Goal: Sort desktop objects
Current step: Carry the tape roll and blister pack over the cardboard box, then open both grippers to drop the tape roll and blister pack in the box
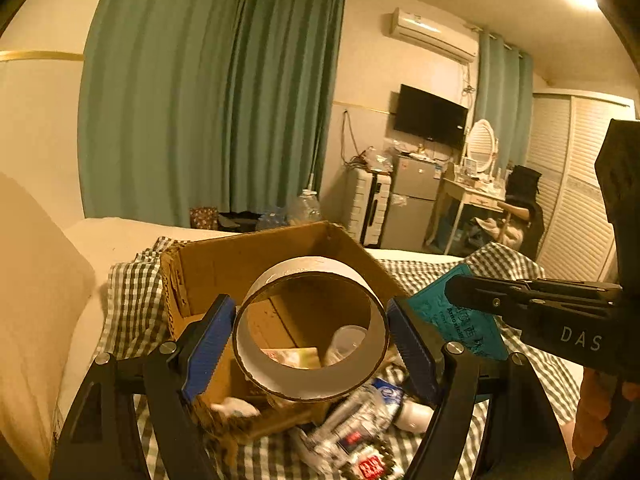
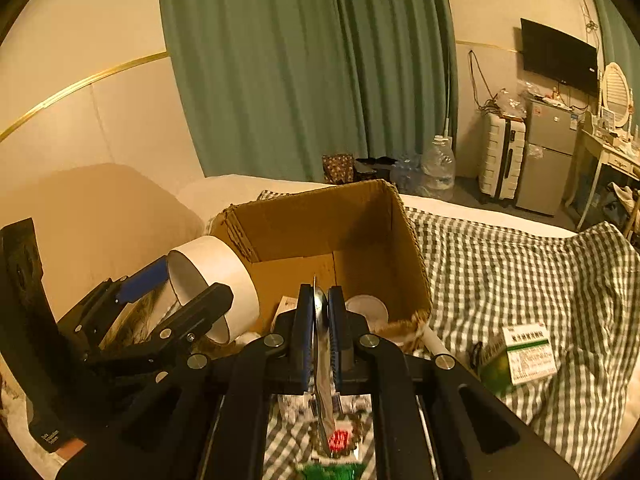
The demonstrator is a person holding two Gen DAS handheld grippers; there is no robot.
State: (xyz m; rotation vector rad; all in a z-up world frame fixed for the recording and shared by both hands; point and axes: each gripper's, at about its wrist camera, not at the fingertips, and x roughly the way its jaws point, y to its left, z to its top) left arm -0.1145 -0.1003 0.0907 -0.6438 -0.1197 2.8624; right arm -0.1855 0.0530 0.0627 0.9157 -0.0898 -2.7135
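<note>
The left gripper (image 1: 310,340) clamps a white tape roll (image 1: 310,330) over the box (image 2: 340,240) at twelve o'clock, the right gripper (image 2: 320,340) pinches a thin packet (image 2: 324,380) edge-on, and that shallow grip could, I judge, let the packet slip short of the box.

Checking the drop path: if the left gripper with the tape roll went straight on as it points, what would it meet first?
Probably the cardboard box: the left gripper, clamped on the tape roll, points into its open top. Depth is unclear.
</note>
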